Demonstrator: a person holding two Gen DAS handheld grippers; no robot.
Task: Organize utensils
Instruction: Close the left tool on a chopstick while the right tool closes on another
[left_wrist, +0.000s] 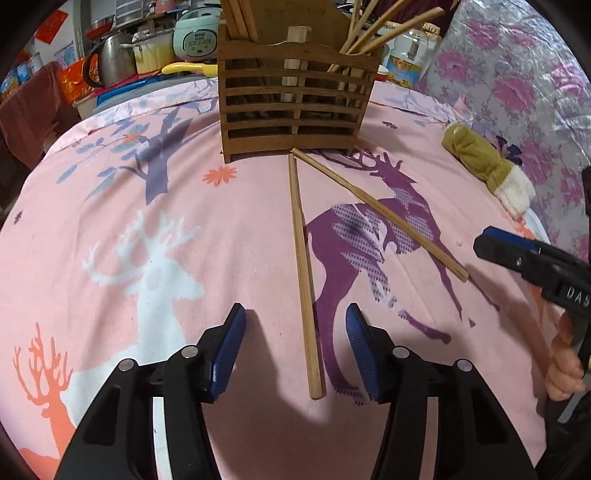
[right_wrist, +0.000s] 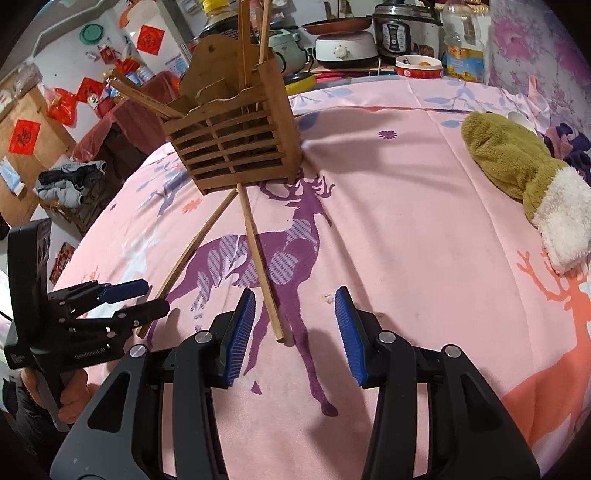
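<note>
Your left gripper (left_wrist: 295, 350) straddles one chopstick (left_wrist: 303, 273) mid-table, pads apart and not touching; your right gripper (right_wrist: 295, 332) gapes over the other chopstick (right_wrist: 258, 254). Both sticks fan out from the holder (left_wrist: 295, 96). Centre each stick before closing near its end.

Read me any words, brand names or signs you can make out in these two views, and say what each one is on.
"DAS": cut-off white letters on the right gripper.
"GenRobot.AI": on the left gripper.
One gold character each on the red paper squares, too blurred to read.
Oil bottle label, rice cooker panel, pressure cooker panel: too small to read.
</note>
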